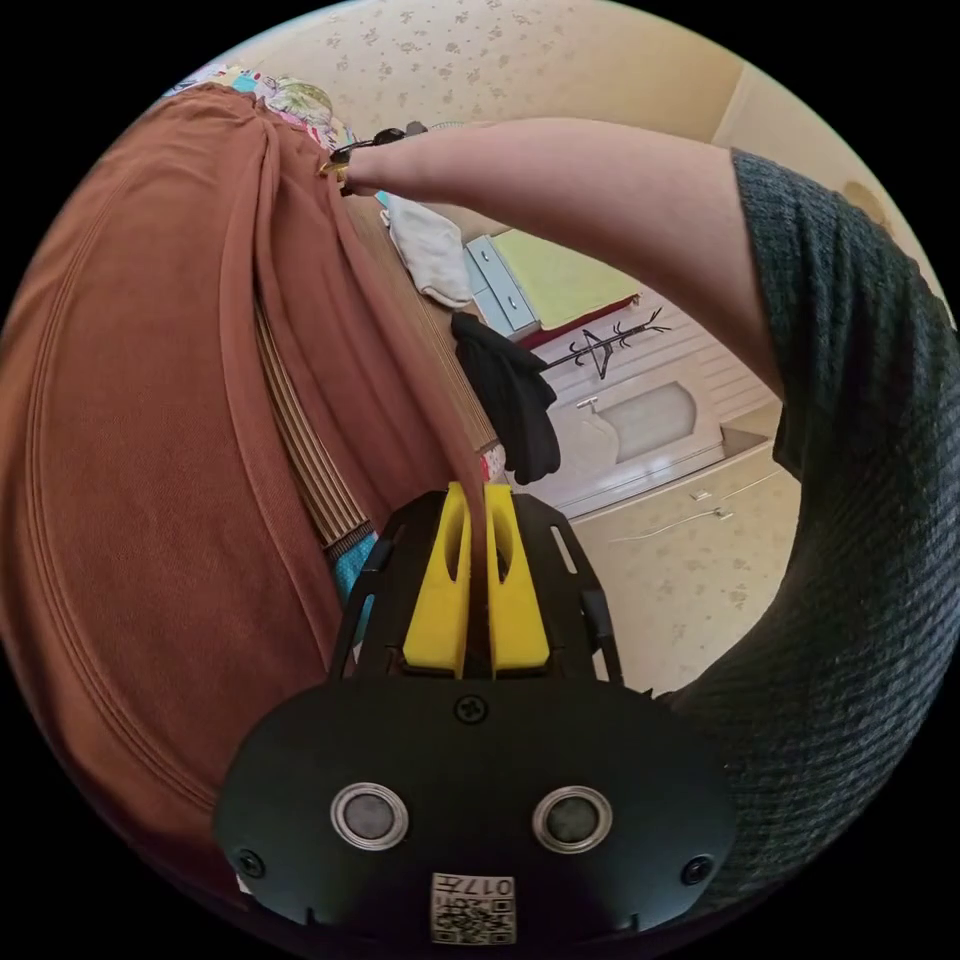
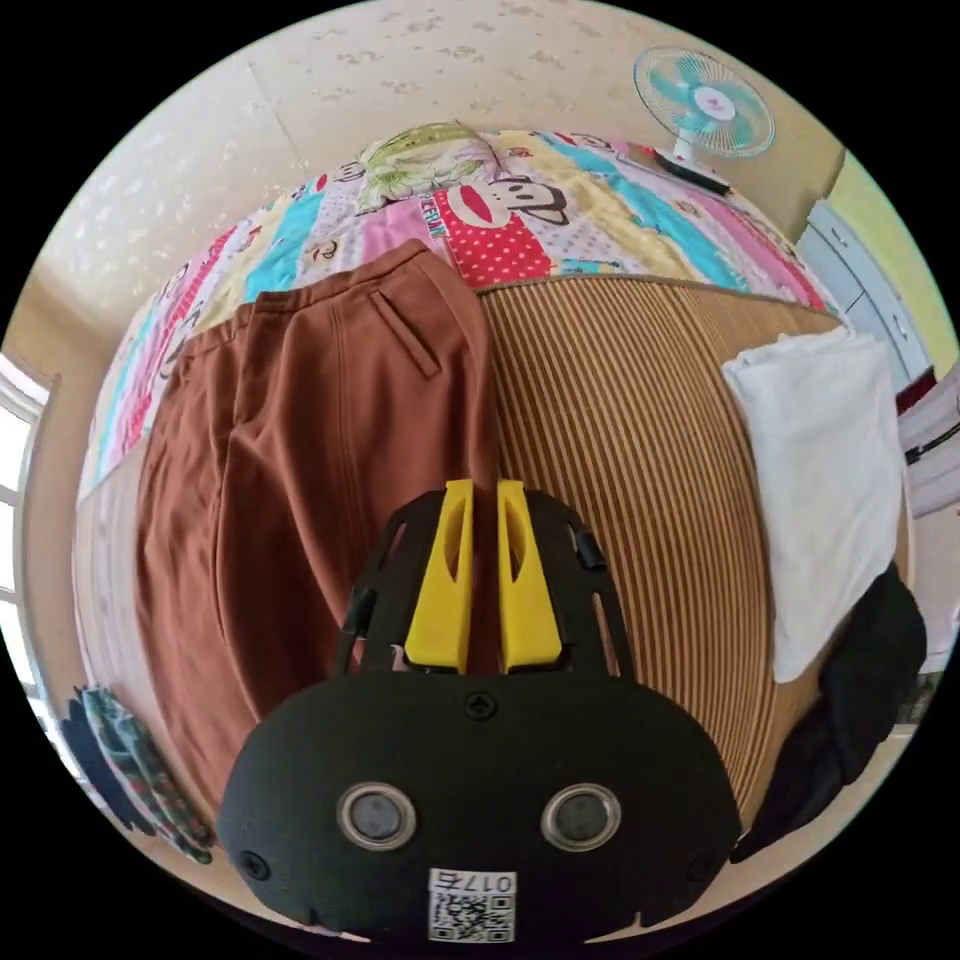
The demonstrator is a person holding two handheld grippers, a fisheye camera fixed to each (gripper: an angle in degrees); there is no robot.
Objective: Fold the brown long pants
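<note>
The brown long pants (image 2: 300, 470) lie flat on a striped mat (image 2: 620, 420), waistband toward the far quilt. My right gripper (image 2: 485, 490) is shut on their near right edge, brown cloth showing between the yellow jaws. In the left gripper view the pants (image 1: 150, 450) hang lifted in long folds across the left side. My left gripper (image 1: 478, 495) is shut on a narrow fold of them. A person's bare arm (image 1: 560, 190) reaches across the top to the right gripper (image 1: 345, 165), which is at the pants' far edge.
A folded white cloth (image 2: 830, 470) and a black garment (image 2: 860, 680) lie at the mat's right side. A colourful quilt (image 2: 560, 220) and a fan (image 2: 705, 100) sit beyond. A dark sleeve (image 1: 870, 500) fills the right. Patterned cloth (image 2: 130, 760) lies lower left.
</note>
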